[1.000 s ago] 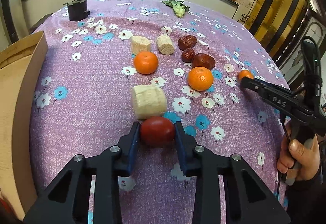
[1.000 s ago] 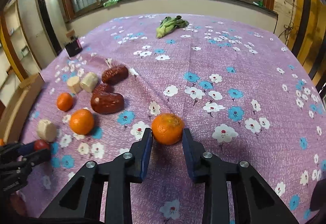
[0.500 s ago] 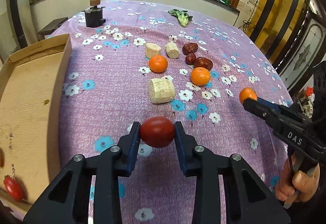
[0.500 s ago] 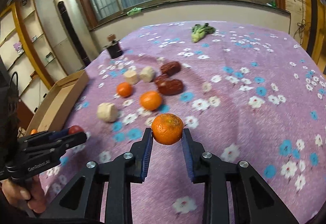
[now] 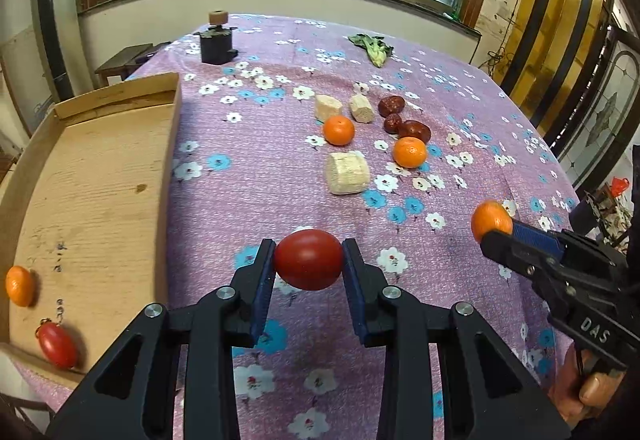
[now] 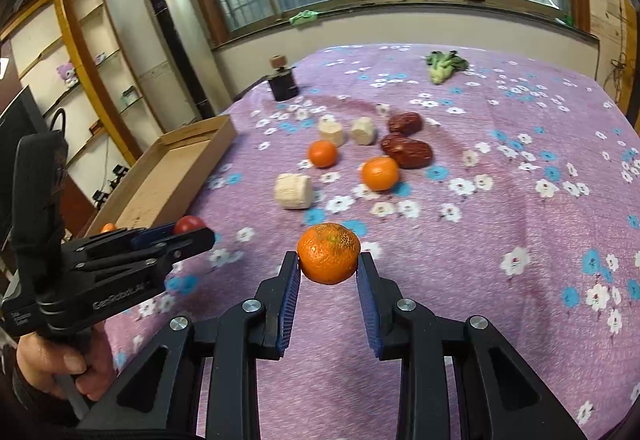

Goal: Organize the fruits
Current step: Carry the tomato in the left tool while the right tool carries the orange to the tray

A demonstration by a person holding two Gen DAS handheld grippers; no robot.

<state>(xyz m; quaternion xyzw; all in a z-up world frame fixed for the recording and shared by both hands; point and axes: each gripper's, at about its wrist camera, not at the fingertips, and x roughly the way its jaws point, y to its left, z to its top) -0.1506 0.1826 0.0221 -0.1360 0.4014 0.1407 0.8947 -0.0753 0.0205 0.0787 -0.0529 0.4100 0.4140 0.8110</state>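
Note:
My left gripper [image 5: 309, 260] is shut on a red tomato [image 5: 308, 259], held above the purple flowered tablecloth [image 5: 248, 199] beside the cardboard tray [image 5: 92, 175]. The tray holds one tangerine [image 5: 19, 286] and one small tomato [image 5: 58, 344] near its front. My right gripper [image 6: 328, 264] is shut on a tangerine [image 6: 329, 258] lifted off the cloth; in the left wrist view that gripper [image 5: 494, 230] stands at the right. In the right wrist view the left gripper [image 6: 188, 232] shows at the left with its tomato. Two more tangerines [image 5: 339, 129] [image 5: 409, 151] lie mid-table.
Three pale cut chunks [image 5: 346, 172] [image 5: 328, 107] [image 5: 362, 108] and dark red dates [image 5: 414, 129] lie among the tangerines. A green vegetable [image 5: 374, 47] and a small black holder [image 5: 216, 43] sit at the far end. A hand [image 6: 56, 364] grips the left tool's handle.
Both grippers have lifted their fruit off the cloth and pulled back toward the near-left; the cardboard tray has come into fuller view. The right wrist view has swung left.

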